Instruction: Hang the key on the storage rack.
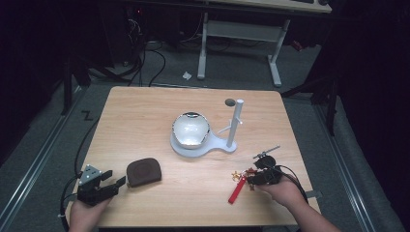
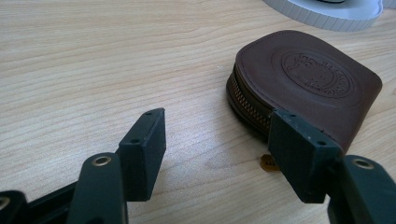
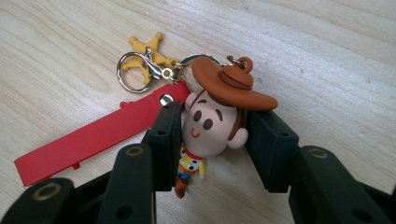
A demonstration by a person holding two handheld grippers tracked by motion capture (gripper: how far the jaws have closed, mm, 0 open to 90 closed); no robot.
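Stand (image 1: 227, 144) with bowl (image 1: 191, 129) at worktop (image 1: 145, 111) centre. Pouch (image 1: 143, 171) near-left, just right of left gripper (image 1: 112, 181). Keychain (image 1: 240, 183) near-right, figure (image 3: 212, 126) between right gripper (image 3: 212, 140) jaws.

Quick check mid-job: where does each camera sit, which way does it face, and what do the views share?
High view: above the person's side, looking forward and down on the table; both forearms, left gripper and right gripper show.
Left gripper view: rides the left gripper, looks along its open jaws at the pouch.
Right gripper view: rides the right gripper, looks down on the keychain between its jaws.
Shared: pouch in high and left views; keychain in high and right views.
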